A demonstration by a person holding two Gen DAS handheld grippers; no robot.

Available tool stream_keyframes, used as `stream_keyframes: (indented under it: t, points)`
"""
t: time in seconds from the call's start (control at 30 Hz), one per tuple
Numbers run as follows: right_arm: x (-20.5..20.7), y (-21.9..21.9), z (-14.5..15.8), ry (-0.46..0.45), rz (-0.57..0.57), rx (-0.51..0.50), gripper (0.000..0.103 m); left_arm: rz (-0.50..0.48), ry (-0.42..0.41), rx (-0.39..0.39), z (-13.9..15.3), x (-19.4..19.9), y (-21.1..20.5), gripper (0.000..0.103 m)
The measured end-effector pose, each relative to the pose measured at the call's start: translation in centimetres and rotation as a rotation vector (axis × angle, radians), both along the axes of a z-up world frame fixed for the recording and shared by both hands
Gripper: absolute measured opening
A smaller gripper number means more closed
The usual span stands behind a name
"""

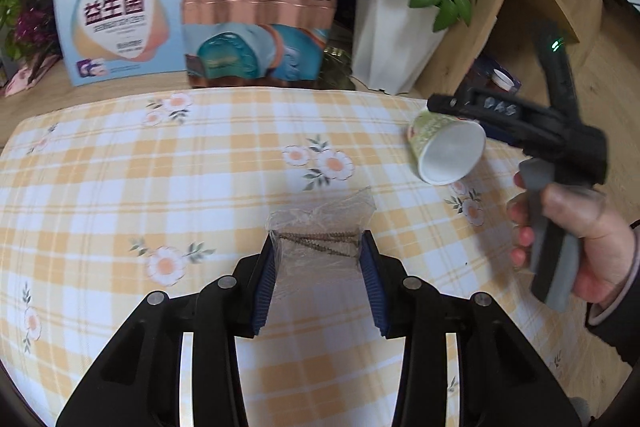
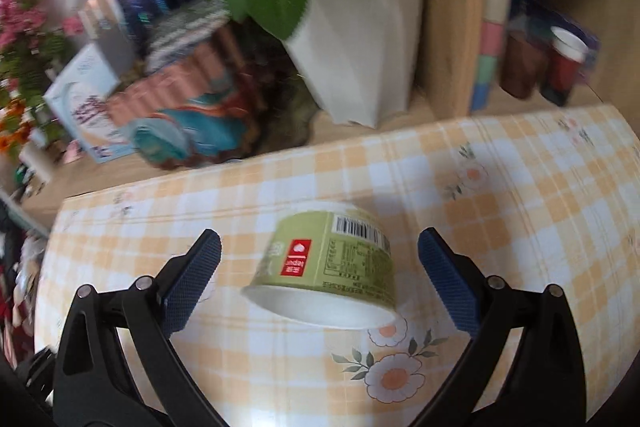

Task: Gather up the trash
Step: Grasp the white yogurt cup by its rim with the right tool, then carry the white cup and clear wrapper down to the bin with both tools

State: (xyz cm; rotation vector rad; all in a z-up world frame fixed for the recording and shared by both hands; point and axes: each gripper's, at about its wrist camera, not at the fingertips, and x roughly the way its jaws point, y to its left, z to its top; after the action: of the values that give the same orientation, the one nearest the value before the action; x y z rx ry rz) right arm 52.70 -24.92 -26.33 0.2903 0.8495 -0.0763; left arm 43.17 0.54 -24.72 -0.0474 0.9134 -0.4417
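The right gripper (image 2: 320, 259) stands wide open, gripping nothing. The green paper cup (image 2: 328, 267) lies tipped on the checked floral tabletop (image 2: 520, 227), dead ahead between its jaws, mouth toward the camera. The left gripper (image 1: 318, 251) is clamped on a crumpled clear plastic bag (image 1: 320, 227).
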Motion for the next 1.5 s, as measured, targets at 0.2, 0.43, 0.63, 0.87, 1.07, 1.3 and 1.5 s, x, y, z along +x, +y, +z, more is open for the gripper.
stream_keyframes:
  t: [0.2,0.43,0.63,0.87,1.07,1.3,1.5]
  points:
    - [-0.3,-0.5,-2.7,0.061,-0.035,0.072,0.085,0.027,0.011,-0.016,0.1,-0.8,1.8,0.039]
    - [-2.8,-0.4,-0.9,0.025,0.051,0.069,0.083,0.039,0.002,-0.042,1.2,-2.8,2.1,0.039]
    - [-6.6,-0.3,1.2,0.009,0.107,0.038,0.083,0.024,-0.007,-0.043,2.8,-5.6,1.0,0.039]
    - [-11.6,-0.2,3.8,-0.011,0.148,-0.003,0.083,0.009,-0.033,-0.045,5.2,-10.0,0.2,0.039]
    - [-15.6,0.4,5.8,-0.028,0.171,-0.012,0.083,0.002,-0.059,-0.050,7.0,-13.4,-0.3,0.039]
    - [-21.7,0.8,8.5,-0.073,0.194,-0.001,0.083,-0.004,-0.087,-0.047,9.0,-17.6,-0.5,0.039]
    - [-27.1,0.9,9.2,-0.093,0.199,0.025,0.083,-0.001,-0.094,-0.055,10.2,-21.5,-0.2,0.039]
